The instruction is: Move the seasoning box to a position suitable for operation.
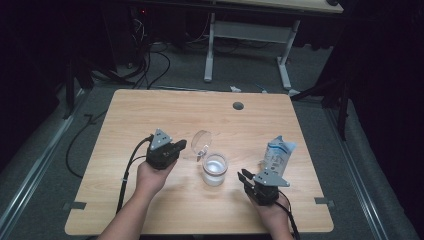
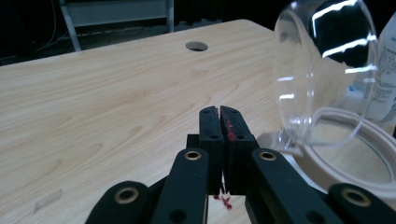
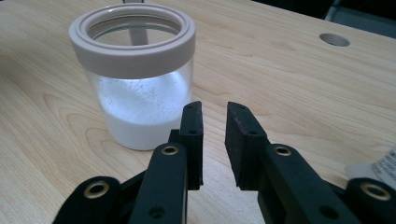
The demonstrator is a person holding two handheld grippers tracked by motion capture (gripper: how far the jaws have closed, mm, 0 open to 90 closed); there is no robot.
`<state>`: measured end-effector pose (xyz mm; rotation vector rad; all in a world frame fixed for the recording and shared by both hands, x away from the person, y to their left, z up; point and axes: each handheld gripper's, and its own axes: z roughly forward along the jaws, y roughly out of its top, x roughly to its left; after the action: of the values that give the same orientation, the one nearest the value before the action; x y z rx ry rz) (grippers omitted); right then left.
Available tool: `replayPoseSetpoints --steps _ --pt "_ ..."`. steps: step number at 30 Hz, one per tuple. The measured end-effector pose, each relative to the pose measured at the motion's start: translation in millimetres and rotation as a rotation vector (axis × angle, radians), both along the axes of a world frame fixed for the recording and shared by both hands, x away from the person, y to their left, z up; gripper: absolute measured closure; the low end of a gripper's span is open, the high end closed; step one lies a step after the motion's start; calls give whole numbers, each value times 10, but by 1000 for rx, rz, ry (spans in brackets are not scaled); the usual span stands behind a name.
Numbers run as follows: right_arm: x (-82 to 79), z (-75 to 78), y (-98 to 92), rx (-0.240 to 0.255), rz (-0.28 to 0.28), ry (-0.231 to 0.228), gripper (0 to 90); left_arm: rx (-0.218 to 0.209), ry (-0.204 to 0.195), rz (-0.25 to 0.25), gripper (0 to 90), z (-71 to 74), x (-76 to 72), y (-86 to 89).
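Mid-bench, the left gripper (image 2: 219, 112) is clenched empty beside the jar's (image 3: 140, 93) raised lid (image 2: 324, 70); the right gripper (image 3: 214, 116) is released nearby.

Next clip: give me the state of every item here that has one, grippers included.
jar: upright, open, part full of white powder
hinged clear lid: swung up and back
white packet: standing upright, top torn open
left gripper: fingers shut, nothing between them
right gripper: fingers slightly apart, empty, beside the jar
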<state>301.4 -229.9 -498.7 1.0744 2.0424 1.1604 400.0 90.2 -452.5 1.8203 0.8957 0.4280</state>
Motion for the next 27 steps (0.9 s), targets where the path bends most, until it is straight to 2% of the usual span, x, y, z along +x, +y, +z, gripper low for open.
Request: replayPoseSetpoints --steps 4,14,18,27 --pt "8 -17 41 4 12 9 791 1 -3 -6 896 34 29 -52" --pt "-7 -89 200 -29 54 26 895 -5 0 -7 897 75 77 -177" --pt "-3 -104 215 -10 69 30 900 -12 3 -8 897 82 66 -182" --pt "18 -134 256 -17 75 39 900 -11 2 -7 898 81 48 -174"
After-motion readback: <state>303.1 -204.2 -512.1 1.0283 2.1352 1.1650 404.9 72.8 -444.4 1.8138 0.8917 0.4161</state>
